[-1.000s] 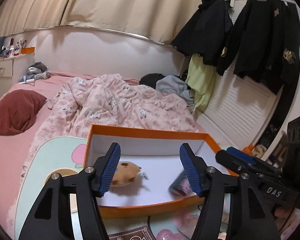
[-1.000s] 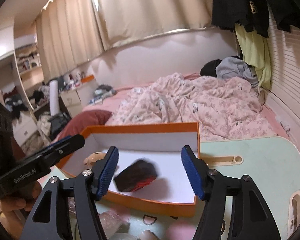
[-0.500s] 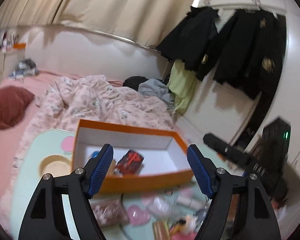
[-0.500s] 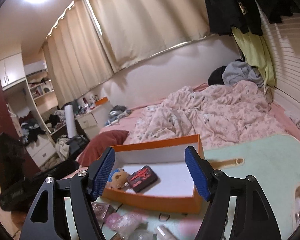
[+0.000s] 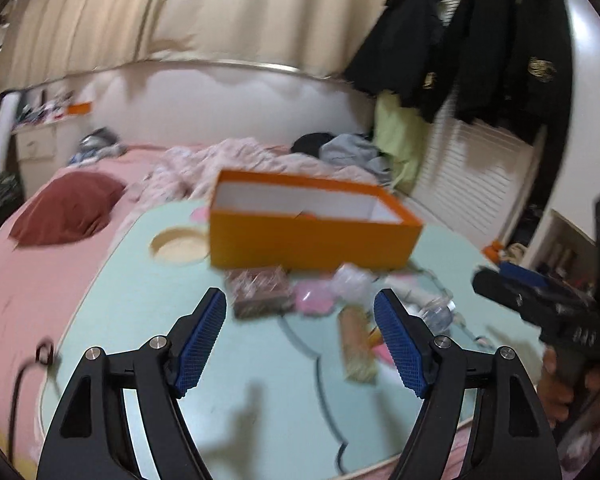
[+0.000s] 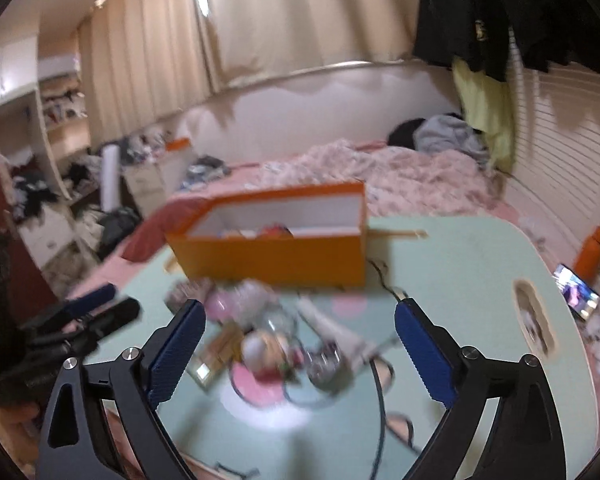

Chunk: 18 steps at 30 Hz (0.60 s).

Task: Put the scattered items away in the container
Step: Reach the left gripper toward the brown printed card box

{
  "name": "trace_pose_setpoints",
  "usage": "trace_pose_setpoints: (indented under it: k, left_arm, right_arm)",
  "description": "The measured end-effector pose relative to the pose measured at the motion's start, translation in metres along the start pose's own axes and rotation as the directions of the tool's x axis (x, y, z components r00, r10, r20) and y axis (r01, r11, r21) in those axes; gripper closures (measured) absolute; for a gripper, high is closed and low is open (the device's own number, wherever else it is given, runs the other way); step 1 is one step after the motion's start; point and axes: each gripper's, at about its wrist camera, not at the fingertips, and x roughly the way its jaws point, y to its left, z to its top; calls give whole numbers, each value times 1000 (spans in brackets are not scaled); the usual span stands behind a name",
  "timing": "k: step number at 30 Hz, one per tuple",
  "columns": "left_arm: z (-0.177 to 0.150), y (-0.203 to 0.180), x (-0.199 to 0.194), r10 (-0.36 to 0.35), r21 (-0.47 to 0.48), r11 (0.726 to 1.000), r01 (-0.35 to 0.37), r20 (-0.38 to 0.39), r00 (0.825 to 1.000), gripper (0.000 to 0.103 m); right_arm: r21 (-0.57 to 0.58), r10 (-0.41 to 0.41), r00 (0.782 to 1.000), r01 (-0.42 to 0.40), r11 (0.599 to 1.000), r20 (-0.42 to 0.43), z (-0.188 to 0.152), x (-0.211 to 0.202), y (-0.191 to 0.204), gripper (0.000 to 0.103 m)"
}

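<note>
An orange box (image 5: 312,236) with a white inside stands on the mint-green table (image 5: 140,304); in the right wrist view (image 6: 276,256) some items show inside it. Scattered items lie in front of it: a brownish packet (image 5: 260,292), a pink piece (image 5: 314,300), a tan stick-shaped pack (image 5: 356,348), a clear wrapper (image 5: 434,312). My left gripper (image 5: 302,340) is open and empty, above the near table. My right gripper (image 6: 300,348) is open and empty, above a blurred heap with a round white-and-red thing (image 6: 260,352) and a white tube (image 6: 336,330).
A black cable (image 6: 380,392) runs across the table near the right gripper. A bed with a pink quilt (image 5: 236,160) and a red pillow (image 5: 68,208) lies behind the table. Dark jackets (image 5: 500,52) hang on the right. A phone (image 6: 578,292) lies beyond the table's right edge.
Both grippers have pulled back from over the orange box and dropped lower; the box now sits farther off and the scattered items lie between the fingers. Both stay open.
</note>
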Motion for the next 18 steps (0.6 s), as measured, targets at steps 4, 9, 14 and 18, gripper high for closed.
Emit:
trace_pose_setpoints:
  k: [4, 9, 14, 18]
  left_arm:
    - [-11, 3, 11, 44, -2, 999, -44, -44, 998, 26]
    - [-24, -5, 28, 85, 20, 996, -83, -99, 991, 26]
    - [-35, -12, 44, 139, 67, 989, -130, -153, 978, 26]
    - [-38, -17, 45, 176, 106, 981, -162, -142, 974, 26]
  right_arm:
    - [-65, -96, 995, 93, 994, -39, -25, 11, 9, 7]
    - [17, -116, 989, 118, 993, -88, -33, 22, -11, 7]
    - [77, -151, 979, 163, 984, -139, -41, 32, -31, 3]
    - [30, -208, 967, 214, 976, -145, -43, 35, -27, 0]
